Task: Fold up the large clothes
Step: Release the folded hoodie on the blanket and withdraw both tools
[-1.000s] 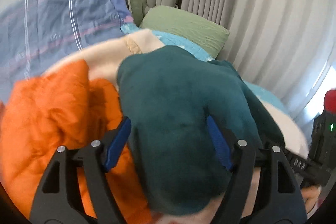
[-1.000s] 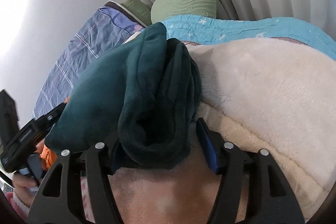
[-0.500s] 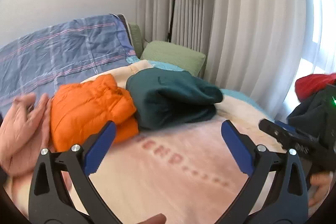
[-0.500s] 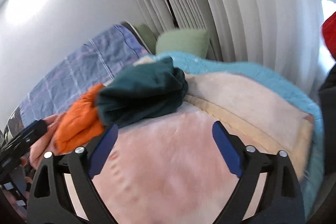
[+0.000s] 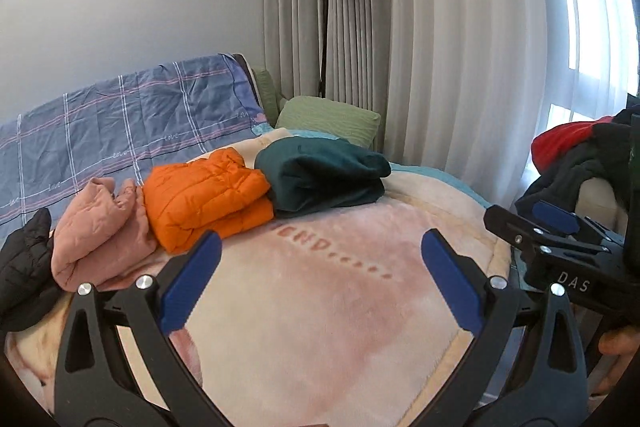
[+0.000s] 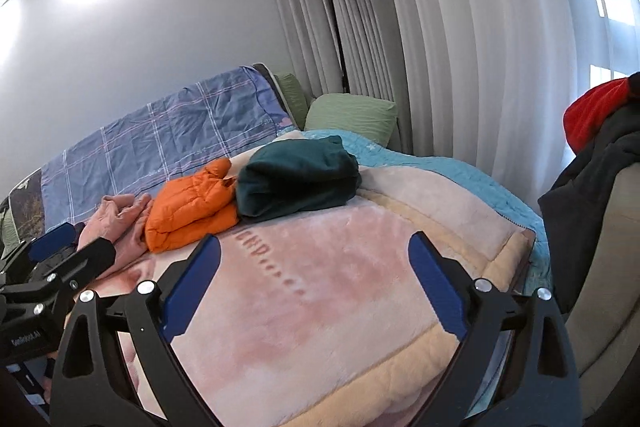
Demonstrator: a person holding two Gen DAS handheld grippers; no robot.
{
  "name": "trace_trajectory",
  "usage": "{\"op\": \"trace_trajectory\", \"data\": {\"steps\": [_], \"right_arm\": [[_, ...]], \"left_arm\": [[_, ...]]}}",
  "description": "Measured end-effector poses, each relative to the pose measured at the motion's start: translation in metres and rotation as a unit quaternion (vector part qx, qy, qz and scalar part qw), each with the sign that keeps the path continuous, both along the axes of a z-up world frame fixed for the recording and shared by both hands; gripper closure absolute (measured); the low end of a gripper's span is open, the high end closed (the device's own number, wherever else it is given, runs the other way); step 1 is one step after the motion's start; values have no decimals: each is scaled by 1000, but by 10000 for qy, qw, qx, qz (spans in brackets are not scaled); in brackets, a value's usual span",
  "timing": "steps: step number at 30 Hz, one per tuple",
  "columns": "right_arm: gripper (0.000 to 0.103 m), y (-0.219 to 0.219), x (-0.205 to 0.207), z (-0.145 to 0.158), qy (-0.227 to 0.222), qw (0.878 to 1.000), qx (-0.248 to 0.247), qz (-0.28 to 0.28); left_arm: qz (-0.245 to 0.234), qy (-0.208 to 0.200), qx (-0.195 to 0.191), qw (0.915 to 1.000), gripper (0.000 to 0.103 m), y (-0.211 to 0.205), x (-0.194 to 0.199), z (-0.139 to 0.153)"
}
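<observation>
Tongs (image 5: 320, 275) off green garment (image 5: 322, 173); farther

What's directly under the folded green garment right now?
The dark green garment lies on the pink plush blanket, its left edge against the orange jacket. Whatever lies beneath the blanket there is covered and cannot be seen.

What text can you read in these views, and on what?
"DAS": white letters on the right tool's body.
"love": repeated small script on the blue checked bedsheet.
"...END....": partly legible pink letters on the plush blanket.
White label on the left tool's body: too blurred to read.
</observation>
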State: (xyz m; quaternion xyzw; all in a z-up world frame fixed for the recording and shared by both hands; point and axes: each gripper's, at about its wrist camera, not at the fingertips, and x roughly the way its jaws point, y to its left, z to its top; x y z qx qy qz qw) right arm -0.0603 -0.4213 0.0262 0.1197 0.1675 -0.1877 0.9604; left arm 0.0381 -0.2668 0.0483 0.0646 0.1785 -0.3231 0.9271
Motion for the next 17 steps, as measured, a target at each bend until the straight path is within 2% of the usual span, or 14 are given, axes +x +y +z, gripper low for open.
{"op": "trace_trajectory", "data": {"steps": [4,11,17], "right_arm": [[8,20,-8,6,22,9997,-257,-27],[8,38,-9,7,103,9989,-454,-12],[8,43,-7,5,177,9984,-524,-104]], "left_arm": [[52,-27,12,10000,2,13,-11,1],[68,170,-108,9998,2,37,-11,-1],[47,264,-50,9996,2,43,-10,-5]]}}
